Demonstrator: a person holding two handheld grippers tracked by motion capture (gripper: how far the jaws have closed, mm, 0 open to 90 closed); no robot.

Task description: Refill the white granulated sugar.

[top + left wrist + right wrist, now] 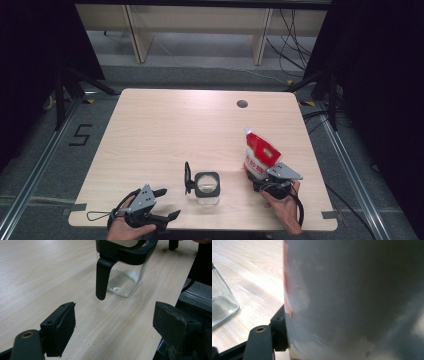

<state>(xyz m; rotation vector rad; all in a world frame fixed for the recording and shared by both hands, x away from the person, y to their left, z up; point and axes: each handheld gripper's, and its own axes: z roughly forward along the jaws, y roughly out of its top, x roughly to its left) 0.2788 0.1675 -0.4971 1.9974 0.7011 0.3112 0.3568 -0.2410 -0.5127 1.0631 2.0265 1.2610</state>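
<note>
Clamping upright red-and-white pouch (pixel 260 155) in my right gripper (pixel 259 176); glass jar (pixel 207 187) just left; left gripper (pixel 159 204) gaping, empty.

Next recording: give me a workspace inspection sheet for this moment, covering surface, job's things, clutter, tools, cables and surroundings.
Surface: light wooden table, round cable hole near its far edge.
Job's things: red-and-white soft pouch, upright at the right; clear square glass jar with black rim, its black hinged lid open.
Clutter: nothing seen.
Tools: right tool has the pouch between its jaws, pad against it; left tool open, nothing between its jaws, aimed at the jar.
Cables: a black cable loops from the right tool; loose cables on the floor beyond.
Surroundings: grey floor, wooden furniture legs, black curtains.
</note>
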